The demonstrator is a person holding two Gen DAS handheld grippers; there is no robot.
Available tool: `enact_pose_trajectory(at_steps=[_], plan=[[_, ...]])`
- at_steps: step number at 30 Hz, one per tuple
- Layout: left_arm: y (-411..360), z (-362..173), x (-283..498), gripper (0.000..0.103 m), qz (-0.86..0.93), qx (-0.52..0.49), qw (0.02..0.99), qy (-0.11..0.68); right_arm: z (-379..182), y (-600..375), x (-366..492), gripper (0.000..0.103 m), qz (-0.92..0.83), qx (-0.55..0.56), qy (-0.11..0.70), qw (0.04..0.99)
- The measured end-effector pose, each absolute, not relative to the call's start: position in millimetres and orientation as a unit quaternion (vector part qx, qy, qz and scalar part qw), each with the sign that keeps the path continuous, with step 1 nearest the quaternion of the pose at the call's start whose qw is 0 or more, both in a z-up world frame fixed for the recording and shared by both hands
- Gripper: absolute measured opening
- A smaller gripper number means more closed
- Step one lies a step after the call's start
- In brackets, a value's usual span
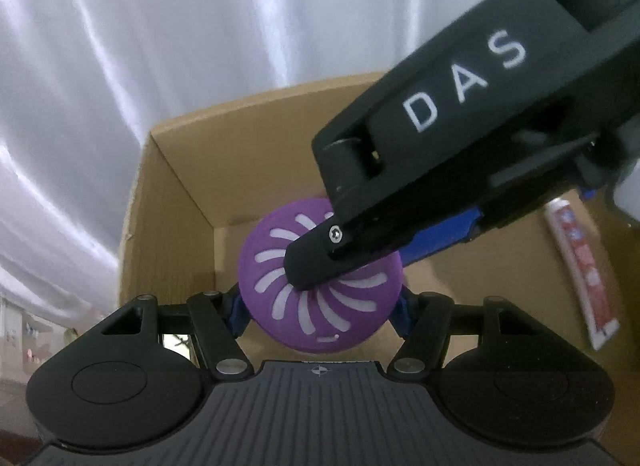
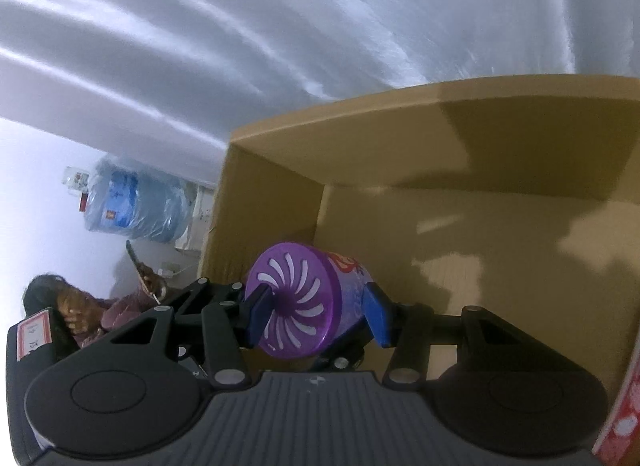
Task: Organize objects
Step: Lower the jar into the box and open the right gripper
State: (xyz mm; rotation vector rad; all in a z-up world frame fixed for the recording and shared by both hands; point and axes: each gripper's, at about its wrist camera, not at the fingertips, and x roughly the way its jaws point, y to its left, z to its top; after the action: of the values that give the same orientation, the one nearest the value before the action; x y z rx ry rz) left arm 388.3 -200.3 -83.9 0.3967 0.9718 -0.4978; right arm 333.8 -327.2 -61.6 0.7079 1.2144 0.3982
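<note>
A purple air freshener canister [image 1: 320, 306] with a white-slotted vent lid hangs over the open cardboard box [image 1: 180, 193]. My left gripper [image 1: 320, 316] is shut on its sides, with blue fingers [image 1: 236, 316] showing at either edge. My right gripper [image 1: 360, 260] reaches in from the upper right, one black-backed finger across the lid. In the right wrist view the right gripper [image 2: 316, 314] is shut on the canister [image 2: 308, 302] end to end, one blue pad [image 2: 258, 312] on the lid and the other on the base. The box [image 2: 460, 169] lies beneath.
A red and white toothpaste tube [image 1: 580, 266] lies in the box at the right, and a red patterned package edge [image 2: 624, 418] shows at the lower right. White curtain fills the background. A water jug [image 2: 136, 205] and a seated person [image 2: 80, 306] are beyond the box's left wall.
</note>
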Motion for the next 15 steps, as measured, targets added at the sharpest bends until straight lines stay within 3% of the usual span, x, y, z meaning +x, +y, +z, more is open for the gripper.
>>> enact_pose_trajectory(at_steps=[5,12,15], plan=[[-199.6,-99.6,396.1,0.067,-0.227,0.188,0.833,0.468,-81.5,-330.3,344.0,0.054,0.178,0.341,0.557,0.736],[-196.8,-98.3,390.4,0.084,-0.238,0.172,0.826,0.482,-100.5,-330.0,347.3,0.056,0.166,0.366,0.566,0.720],[-196.6,-89.4,378.6,0.090,-0.236,0.178,0.833,0.467,-100.4,-335.2,342.9,0.066,0.159,0.385,0.567,0.710]])
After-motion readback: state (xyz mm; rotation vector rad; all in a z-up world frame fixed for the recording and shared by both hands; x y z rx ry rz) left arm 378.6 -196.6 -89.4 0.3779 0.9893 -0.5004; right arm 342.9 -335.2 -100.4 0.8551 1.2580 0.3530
